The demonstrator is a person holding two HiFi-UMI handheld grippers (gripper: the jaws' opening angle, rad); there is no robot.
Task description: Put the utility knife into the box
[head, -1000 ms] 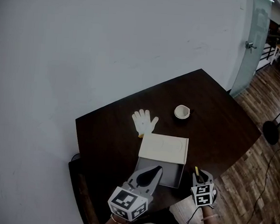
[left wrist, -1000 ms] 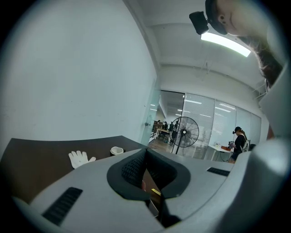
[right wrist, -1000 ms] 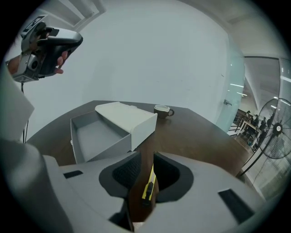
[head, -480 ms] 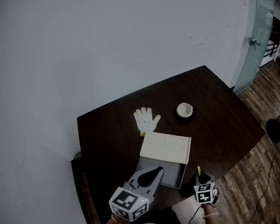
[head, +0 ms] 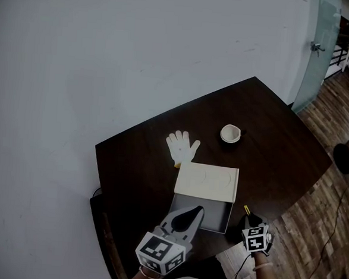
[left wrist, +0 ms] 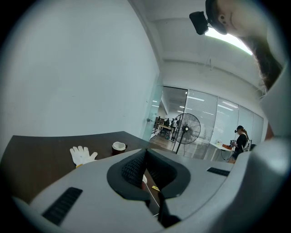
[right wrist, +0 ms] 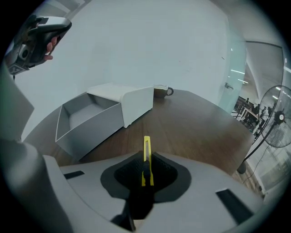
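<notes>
Yellow slim plastic utility knife (right wrist: 146, 154) stands on edge between the jaws of the right gripper (head: 250, 220), which have just been closing and pinch it. It is near the front edge of the dark brown wooden table (right wrist: 195, 127), just right of the open grey rectangular box (right wrist: 91, 129) and its propped white lid (right wrist: 125, 98). The left gripper (left wrist: 145, 152) hovers by the box, jaws together and empty.
</notes>
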